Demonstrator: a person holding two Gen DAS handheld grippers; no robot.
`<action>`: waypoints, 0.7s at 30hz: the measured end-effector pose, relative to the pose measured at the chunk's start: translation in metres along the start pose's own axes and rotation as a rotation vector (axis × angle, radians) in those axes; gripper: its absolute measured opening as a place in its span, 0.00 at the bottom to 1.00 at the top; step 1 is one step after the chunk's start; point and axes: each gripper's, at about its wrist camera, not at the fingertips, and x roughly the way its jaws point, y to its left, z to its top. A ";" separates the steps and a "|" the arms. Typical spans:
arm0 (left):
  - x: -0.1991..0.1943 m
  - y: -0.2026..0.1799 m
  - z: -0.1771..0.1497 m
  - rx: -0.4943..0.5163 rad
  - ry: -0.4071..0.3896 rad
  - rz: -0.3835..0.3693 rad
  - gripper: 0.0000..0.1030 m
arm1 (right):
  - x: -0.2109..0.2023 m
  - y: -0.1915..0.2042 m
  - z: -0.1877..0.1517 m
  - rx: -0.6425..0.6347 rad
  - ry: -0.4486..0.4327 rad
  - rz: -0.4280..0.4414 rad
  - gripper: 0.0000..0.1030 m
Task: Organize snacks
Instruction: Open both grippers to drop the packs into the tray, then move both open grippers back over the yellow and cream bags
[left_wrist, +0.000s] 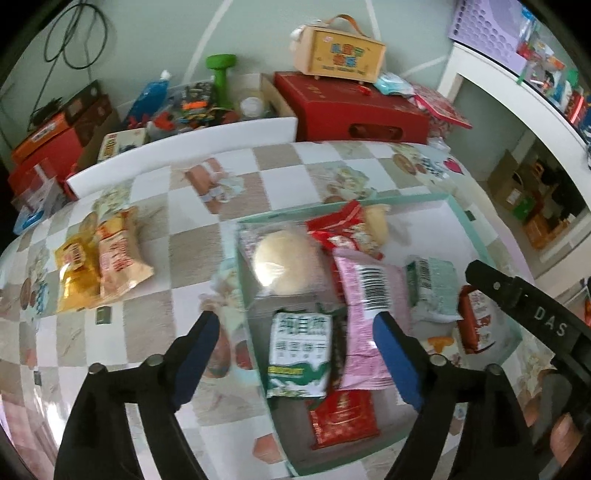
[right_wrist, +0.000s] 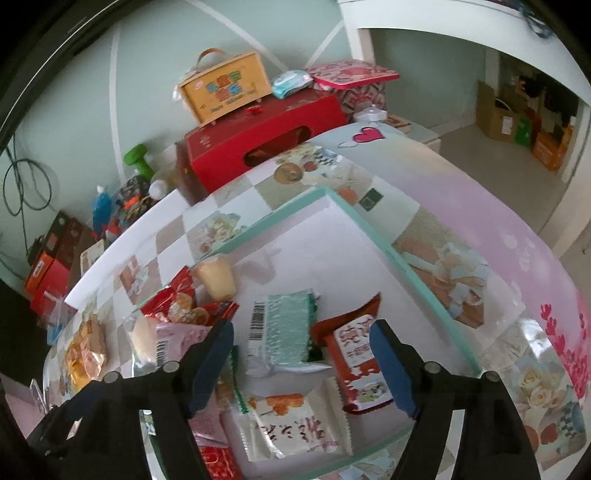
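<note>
Desk: checkered cloth (left_wrist: 192, 266), mint-rimmed tray (left_wrist: 458, 218) holds most snacks.
Left gripper (left_wrist: 295, 350): jaws apart, empty, above tray.
Right gripper (right_wrist: 303, 360): jaws apart, empty.
Loose snacks: gold packet (left_wrist: 75, 275) and orange packet (left_wrist: 120, 258) outside tray, on the left gripper's side, long axes pointing away.

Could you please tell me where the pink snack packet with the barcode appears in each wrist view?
Left wrist view: the pink snack packet lies centre-right, inside the clear tray.
Right wrist view: the packet lies lower left, partly behind a gripper finger.
Shared landmark: the red gift box beyond the table.
</note>
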 end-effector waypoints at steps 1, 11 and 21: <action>-0.001 0.004 -0.001 -0.010 -0.005 0.008 0.86 | 0.001 0.003 0.000 -0.010 0.004 0.000 0.81; -0.005 0.032 -0.005 -0.064 -0.058 0.046 0.95 | -0.003 0.014 0.000 -0.048 -0.015 -0.036 1.00; -0.014 0.058 -0.005 -0.110 -0.084 0.048 0.95 | -0.006 0.032 -0.002 -0.096 -0.026 -0.032 1.00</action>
